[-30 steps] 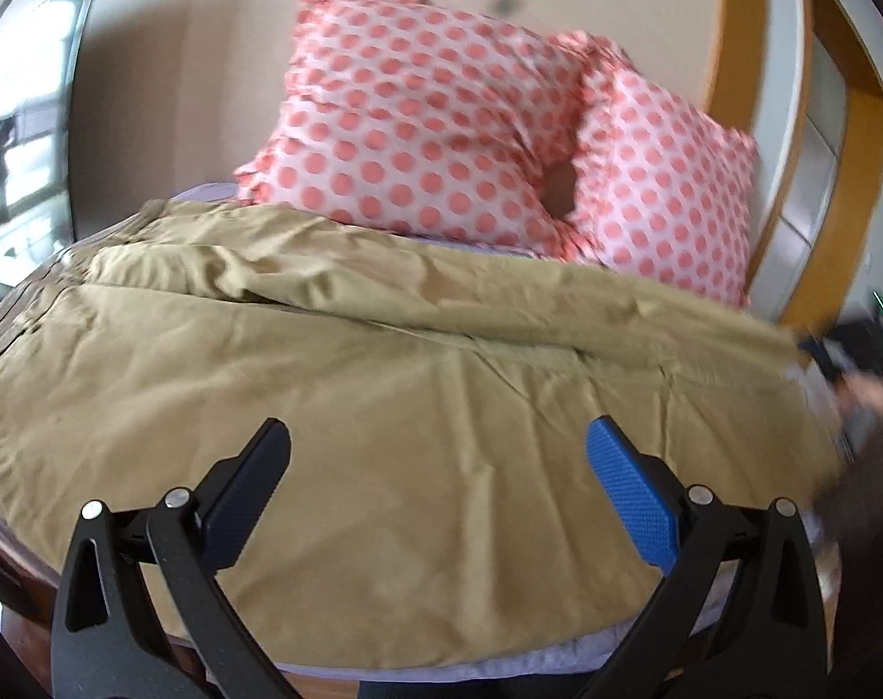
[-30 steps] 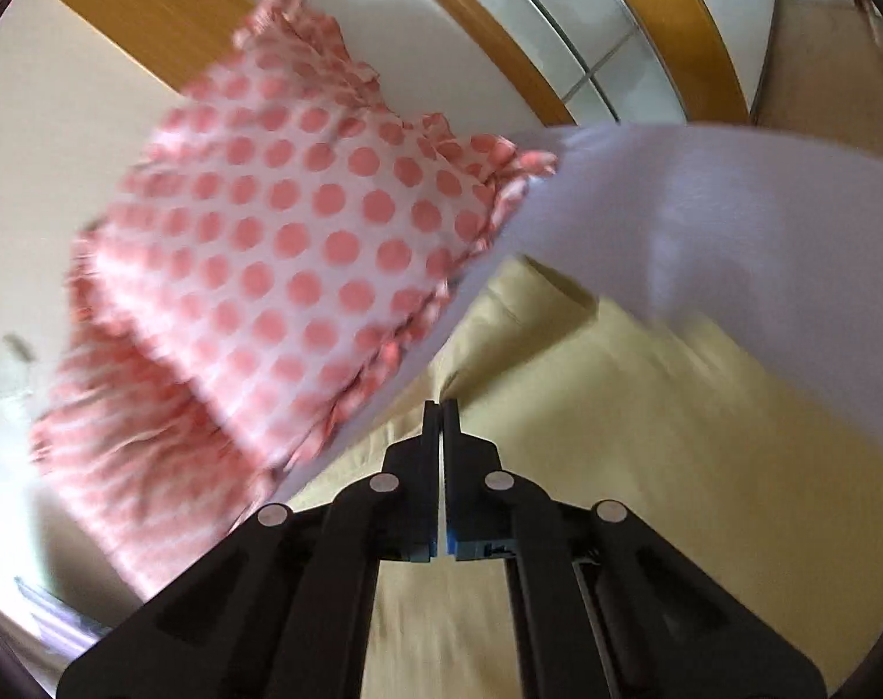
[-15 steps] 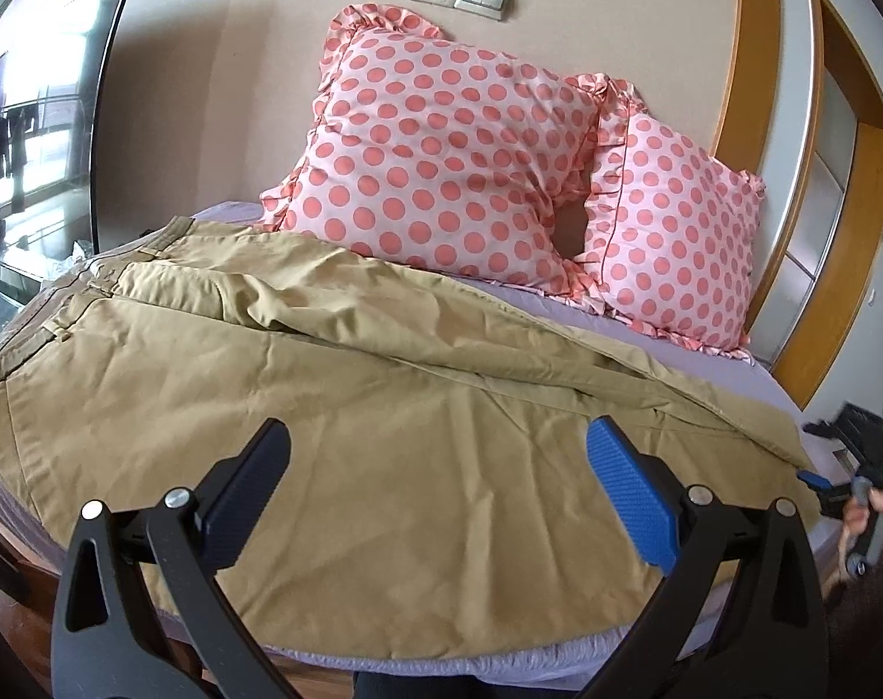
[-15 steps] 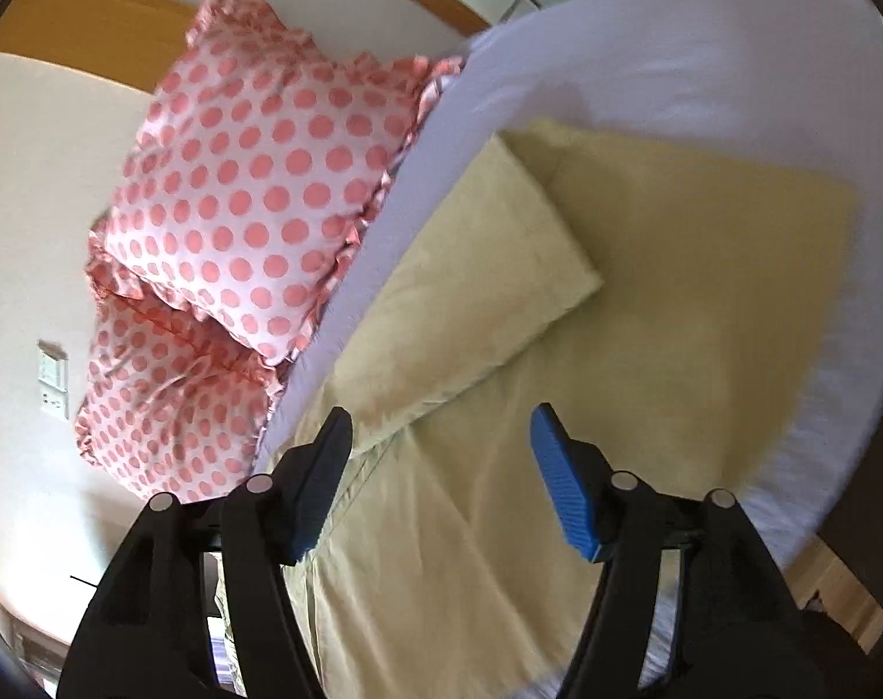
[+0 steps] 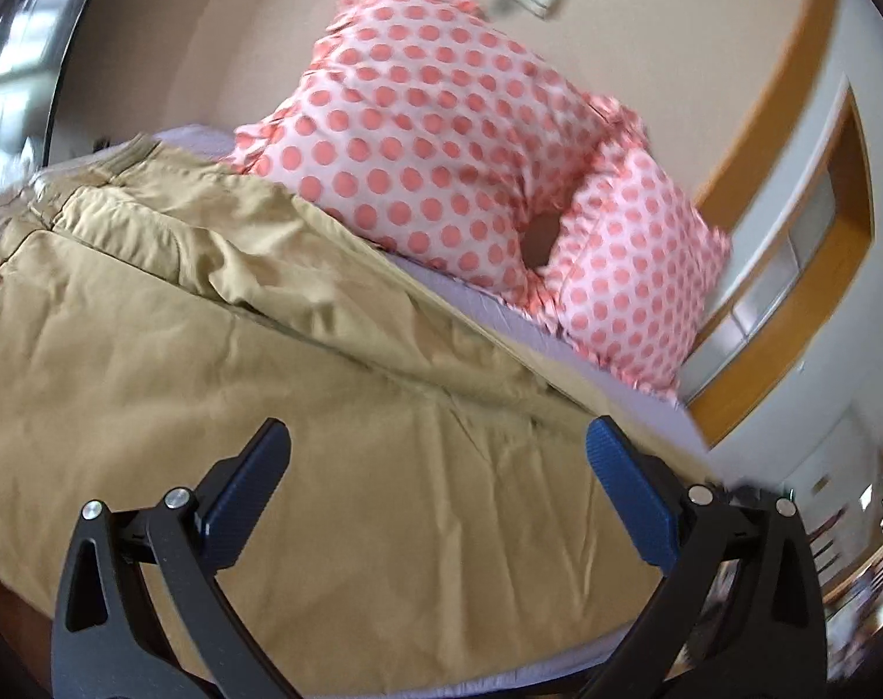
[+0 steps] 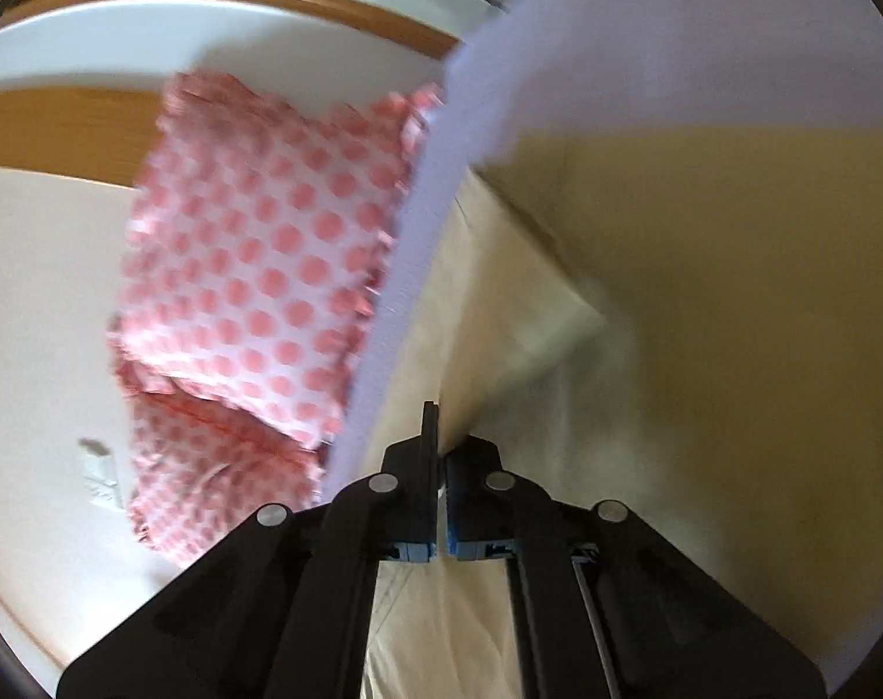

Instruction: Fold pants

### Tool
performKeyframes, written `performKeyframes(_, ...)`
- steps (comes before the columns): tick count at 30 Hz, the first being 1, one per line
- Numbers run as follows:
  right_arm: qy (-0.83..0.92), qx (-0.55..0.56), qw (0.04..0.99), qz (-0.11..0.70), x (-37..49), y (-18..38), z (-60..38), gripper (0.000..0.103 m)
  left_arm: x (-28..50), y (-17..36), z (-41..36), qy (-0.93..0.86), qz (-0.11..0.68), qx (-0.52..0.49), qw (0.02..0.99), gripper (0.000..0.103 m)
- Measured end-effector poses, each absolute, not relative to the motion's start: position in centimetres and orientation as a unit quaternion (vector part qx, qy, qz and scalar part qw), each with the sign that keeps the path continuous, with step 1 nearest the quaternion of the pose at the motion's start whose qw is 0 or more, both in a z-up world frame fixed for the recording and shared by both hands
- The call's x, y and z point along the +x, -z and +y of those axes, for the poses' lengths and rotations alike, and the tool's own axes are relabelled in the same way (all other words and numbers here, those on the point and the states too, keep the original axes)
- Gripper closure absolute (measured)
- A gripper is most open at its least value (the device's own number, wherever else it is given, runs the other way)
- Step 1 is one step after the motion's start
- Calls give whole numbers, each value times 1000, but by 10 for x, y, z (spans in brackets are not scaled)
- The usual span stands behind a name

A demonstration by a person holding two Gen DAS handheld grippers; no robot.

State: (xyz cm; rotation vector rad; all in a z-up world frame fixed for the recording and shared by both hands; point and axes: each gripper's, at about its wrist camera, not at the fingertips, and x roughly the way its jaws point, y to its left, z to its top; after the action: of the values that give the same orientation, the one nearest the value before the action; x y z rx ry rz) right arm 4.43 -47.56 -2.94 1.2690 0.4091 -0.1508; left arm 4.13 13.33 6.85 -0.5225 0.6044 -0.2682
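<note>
Tan pants (image 5: 220,361) lie spread across the bed, waistband at the far left, legs running right. My left gripper (image 5: 435,477) is open and empty, hovering above the near leg. In the right wrist view my right gripper (image 6: 440,437) is shut on the hem end of a pant leg (image 6: 517,314), which is lifted and folded over the other leg (image 6: 733,291).
Two pink polka-dot pillows (image 5: 441,134) (image 6: 267,268) lean on the beige wall at the head of the bed. The lilac sheet (image 6: 645,46) covers the bed. A wooden door frame (image 5: 791,268) stands at the right. The bed's near edge (image 5: 500,681) lies just below the left gripper.
My right gripper was open above the leg ends half a second ago and has now shut on a leg hem. The left gripper has tilted and moved closer to the pants.
</note>
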Motion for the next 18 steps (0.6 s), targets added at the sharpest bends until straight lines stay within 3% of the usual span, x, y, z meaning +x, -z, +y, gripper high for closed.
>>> performKeyframes(7,52,562,814,138,7,4,-478,101,137,-86,183,78,343,-290,890,2)
performKeyframes(14,46,566,811,142,9,7,-484,101,242,-49,214,-14,431,-327,841,8)
performKeyframes(15,46,564,812,144,11,7,-483,101,251,-46,217,-24,432,-323,842,13)
performKeyframes(17,48,558,815,147,14,7,-484,101,267,-38,225,-37,433,-332,837,38)
performKeyframes(18,47,557,816,147,16,7,-485,101,272,-33,230,-32,433,-346,832,67)
